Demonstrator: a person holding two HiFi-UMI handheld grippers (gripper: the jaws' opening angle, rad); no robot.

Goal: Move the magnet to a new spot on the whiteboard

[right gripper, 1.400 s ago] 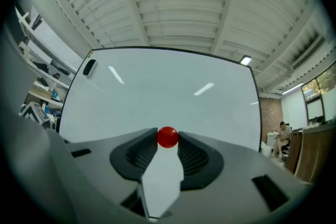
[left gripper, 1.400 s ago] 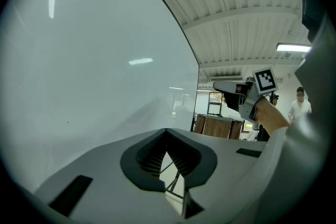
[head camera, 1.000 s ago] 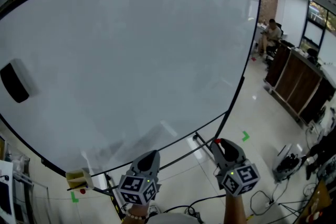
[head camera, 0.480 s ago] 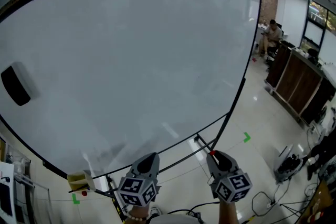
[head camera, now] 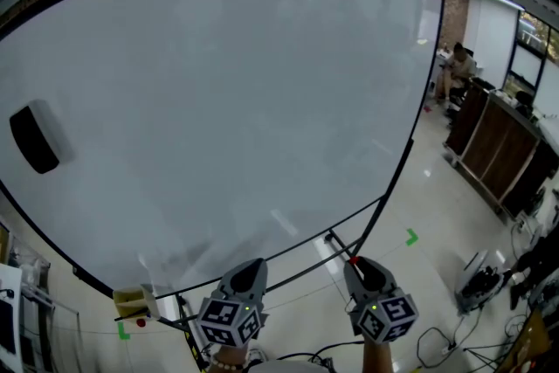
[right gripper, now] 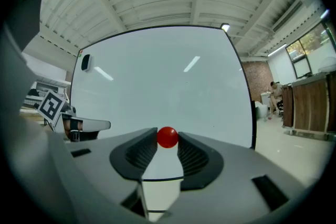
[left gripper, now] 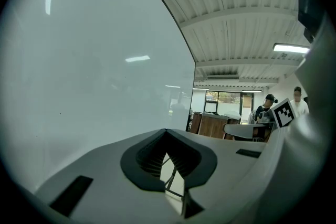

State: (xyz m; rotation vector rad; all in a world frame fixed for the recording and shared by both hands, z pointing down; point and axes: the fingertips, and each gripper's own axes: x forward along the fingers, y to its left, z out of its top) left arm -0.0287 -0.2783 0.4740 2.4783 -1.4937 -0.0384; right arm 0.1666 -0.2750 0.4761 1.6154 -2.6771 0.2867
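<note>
The whiteboard [head camera: 218, 100] is large and white and fills most of the head view. A small red round magnet [right gripper: 167, 137] sits pinched between the tips of my right gripper [right gripper: 167, 140], away from the board. In the head view the right gripper [head camera: 358, 265] hangs below the board's lower edge, with a speck of red at its tip. My left gripper [head camera: 251, 266] is beside it on the left. Its jaws meet at the tips [left gripper: 166, 132] with nothing between them. Both point up toward the board.
A black eraser [head camera: 35, 138] clings to the board's left side. A small yellow box [head camera: 131, 300] sits by the board's lower left corner. The stand's dark legs [head camera: 336, 242] reach onto the tiled floor. At the far right are a seated person [head camera: 458, 65] and a wooden counter [head camera: 498, 148].
My right gripper has drawn slightly down and to the left, still holding the magnet. The left gripper has barely moved. The head view has shifted a little.
</note>
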